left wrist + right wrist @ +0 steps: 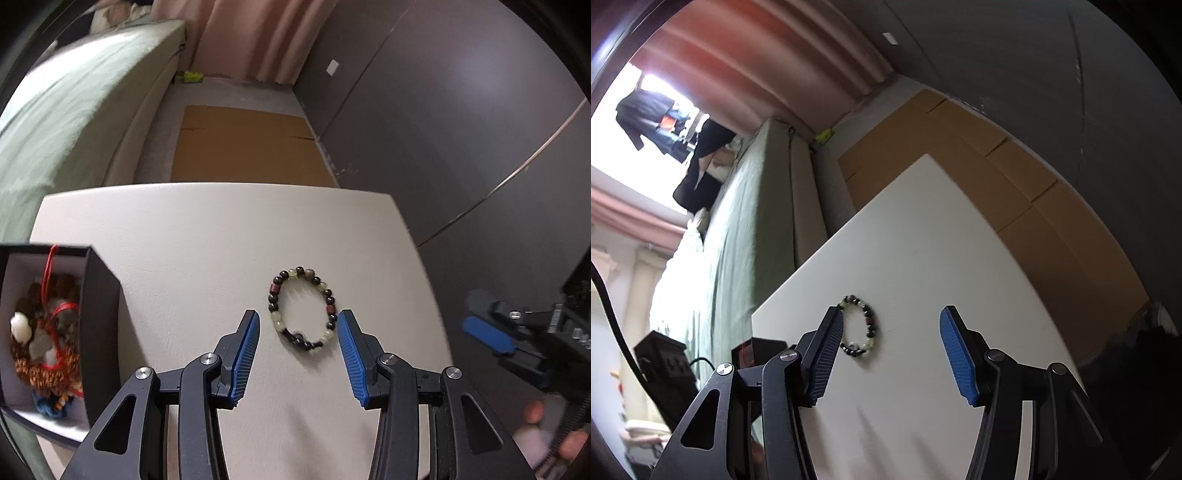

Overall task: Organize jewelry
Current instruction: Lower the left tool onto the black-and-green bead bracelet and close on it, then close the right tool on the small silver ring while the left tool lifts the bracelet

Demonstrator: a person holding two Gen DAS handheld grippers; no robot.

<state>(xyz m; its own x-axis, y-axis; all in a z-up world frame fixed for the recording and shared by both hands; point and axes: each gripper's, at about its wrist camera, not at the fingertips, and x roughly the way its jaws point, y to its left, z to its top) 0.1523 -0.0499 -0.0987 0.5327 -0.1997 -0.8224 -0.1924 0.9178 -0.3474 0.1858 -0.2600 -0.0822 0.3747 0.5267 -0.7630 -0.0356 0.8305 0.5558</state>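
Beaded bracelet point(303, 308) is lying loose on the white desk point(184, 240), between the spread, empty jaws of the left gripper point(298, 325); the black box point(96, 325) at left is already holding other pieces, so one remains. Right wrist view: right gripper point(891, 325) is standing spread and empty, bracelet beside its left finger, the desk's left edge close by.

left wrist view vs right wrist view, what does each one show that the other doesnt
Only the left wrist view shows inside the open black jewelry box, with its tangle of red-corded pieces, and the right claw off to the side. Only the right wrist view shows dark clothes hanging at a bright window. Both show the beaded bracelet lying alone on the white table, the green bed and flattened cardboard.
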